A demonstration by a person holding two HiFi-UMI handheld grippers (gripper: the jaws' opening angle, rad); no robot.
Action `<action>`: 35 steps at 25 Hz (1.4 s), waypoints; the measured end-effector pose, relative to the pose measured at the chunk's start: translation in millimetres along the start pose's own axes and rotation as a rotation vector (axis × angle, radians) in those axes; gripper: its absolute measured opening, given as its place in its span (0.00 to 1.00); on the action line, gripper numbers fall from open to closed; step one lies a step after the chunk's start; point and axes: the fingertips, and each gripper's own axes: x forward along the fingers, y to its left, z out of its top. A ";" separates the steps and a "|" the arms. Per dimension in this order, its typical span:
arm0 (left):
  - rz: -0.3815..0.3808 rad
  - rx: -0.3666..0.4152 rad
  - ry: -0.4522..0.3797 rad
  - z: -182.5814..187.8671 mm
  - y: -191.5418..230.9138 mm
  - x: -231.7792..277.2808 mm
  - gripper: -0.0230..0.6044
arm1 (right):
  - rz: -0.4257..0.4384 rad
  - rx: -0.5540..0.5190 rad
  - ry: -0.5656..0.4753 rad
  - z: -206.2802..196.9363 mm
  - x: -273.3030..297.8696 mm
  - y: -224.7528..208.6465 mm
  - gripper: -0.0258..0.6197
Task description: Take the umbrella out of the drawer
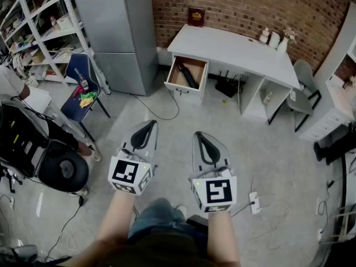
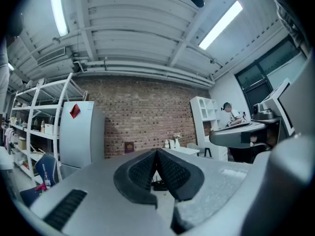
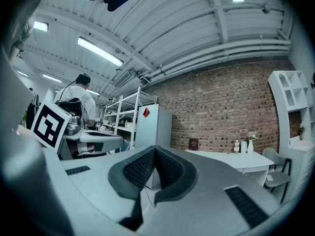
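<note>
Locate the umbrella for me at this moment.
Head view, upper centre: the umbrella lies inside the open drawer at the left end of the white desk, beside the grey fridge.

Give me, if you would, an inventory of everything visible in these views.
desk: one, white, against the brick wall
drawer: one, white front, pulled open at the desk's left
umbrella: one, black, lying in the drawer
tall cabinet: one, grey, left of the desk
chair: one, blue, by the cabinet
shelving: one, white, far left
bottles: a few, pale, on the desk's right end
power strip: one, white, on the floor
left tongs: one, grey, shut, empty
right tongs: one, grey, shut, empty
</note>
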 end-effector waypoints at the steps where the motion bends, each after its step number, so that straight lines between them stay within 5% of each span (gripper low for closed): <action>1: -0.002 0.005 0.000 0.0 -3.2 1.5 0.03 | -0.001 0.000 -0.001 -0.5 0.0 -3.0 0.03; 13: -0.008 0.003 0.012 -11.4 -5.7 35.7 0.03 | -0.010 0.031 -0.005 -9.2 23.1 -31.0 0.03; 35: 0.019 -0.051 0.039 -48.3 145.5 202.2 0.03 | 0.006 0.032 0.074 -40.8 232.0 -83.6 0.03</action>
